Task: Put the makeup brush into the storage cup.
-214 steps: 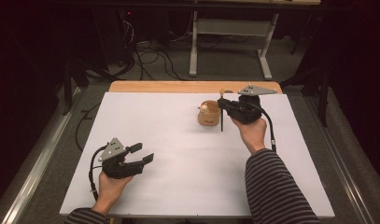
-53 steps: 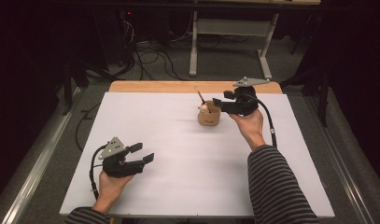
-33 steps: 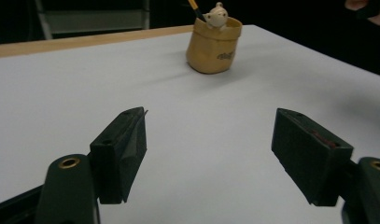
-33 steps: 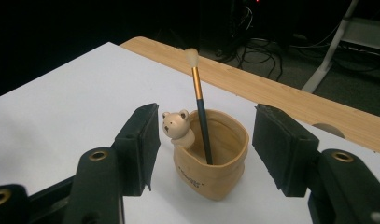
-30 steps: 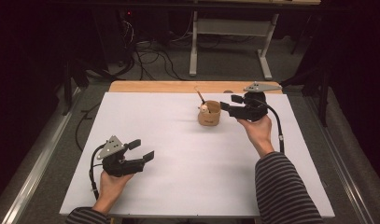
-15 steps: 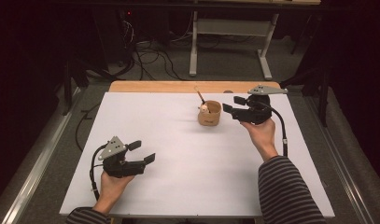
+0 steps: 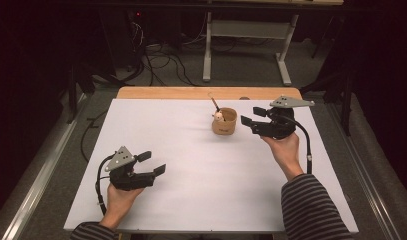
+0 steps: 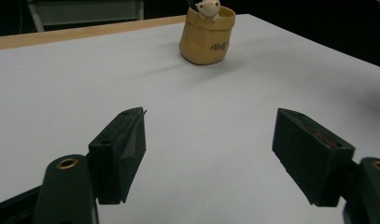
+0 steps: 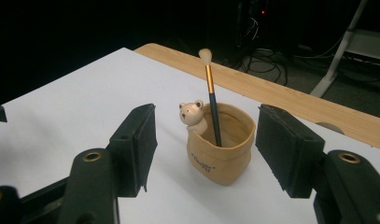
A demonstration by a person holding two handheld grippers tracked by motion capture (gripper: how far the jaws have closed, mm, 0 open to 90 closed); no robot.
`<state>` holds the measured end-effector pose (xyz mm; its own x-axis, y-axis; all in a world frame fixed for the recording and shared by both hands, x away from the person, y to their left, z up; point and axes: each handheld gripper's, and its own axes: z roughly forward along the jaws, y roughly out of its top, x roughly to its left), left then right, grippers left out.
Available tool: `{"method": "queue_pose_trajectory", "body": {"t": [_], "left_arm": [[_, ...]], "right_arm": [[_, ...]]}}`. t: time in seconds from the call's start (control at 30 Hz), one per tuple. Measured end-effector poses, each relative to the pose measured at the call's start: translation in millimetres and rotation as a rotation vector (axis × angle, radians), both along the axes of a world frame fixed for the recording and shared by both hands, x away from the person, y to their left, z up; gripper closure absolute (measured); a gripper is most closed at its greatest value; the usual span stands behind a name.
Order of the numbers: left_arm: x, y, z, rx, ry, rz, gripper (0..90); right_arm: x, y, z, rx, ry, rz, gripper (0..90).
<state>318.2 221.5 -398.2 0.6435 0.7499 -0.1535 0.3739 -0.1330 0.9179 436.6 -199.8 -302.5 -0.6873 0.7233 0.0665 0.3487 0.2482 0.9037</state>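
- High view: right gripper (image 7: pixel 252 116) sits just right of the cup (image 7: pixel 224 121), apart from it, jaws spread and holding nothing. It has backed off to the right since a second ago; jaws have just been opening, nothing between them. The brush (image 7: pixel 214 104) stands in the cup, so the drop-in looks done. Seven seconds back this gripper was right against the cup with the brush.
- High view: left gripper (image 7: pixel 152 163) rests near the table's (image 7: pixel 181 165) front-left corner, jaws apart, empty, same spot as in every earlier frame.
- Left gripper view: jaws wide over bare table; cup (image 8: pixel 207 34) far ahead, brush top cropped, hard to tell.
- Right gripper view: cup (image 9: pixel 220 143) upright beyond the open jaws, untouched; brush (image 9: pixel 211 102) leaning inside, bristles up, beside a small bear (image 9: pixel 193 115) on the rim.
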Motion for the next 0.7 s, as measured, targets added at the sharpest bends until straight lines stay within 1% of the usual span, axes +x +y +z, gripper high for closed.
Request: {"method": "queue_pose_trajectory", "body": {"t": [0.2,0.37,0.4,0.43,0.53,0.7], "left_arm": [[0.0,1.2,0.1,-0.006,0.004,-0.002,24.6],[1.3,1.6,-0.7,-0.011,0.005,-0.001,24.3],[1.2,1.6,-0.7,-0.011,0.004,-0.001,24.3],[1.1,1.7,-0.7,-0.011,0.003,-0.002,24.3],[0.6,2.7,-0.4,-0.016,0.003,-0.001,24.3],[1.9,3.0,-1.0,-0.021,0.011,-0.002,24.4]], "right_arm": [[-7.6,-4.3,2.7,0.018,-0.011,-0.002,39.6],[-14.7,-8.9,-0.1,0.022,-0.016,0.001,38.8],[-15.9,-9.9,-0.3,0.017,-0.020,0.002,38.7],[-17.9,-10.4,-0.3,0.020,-0.013,-0.001,38.6],[-21.9,-12.7,-0.6,0.023,-0.025,0.002,38.4],[-28.9,-15.1,-1.3,0.033,-0.026,0.012,38.1]]}}
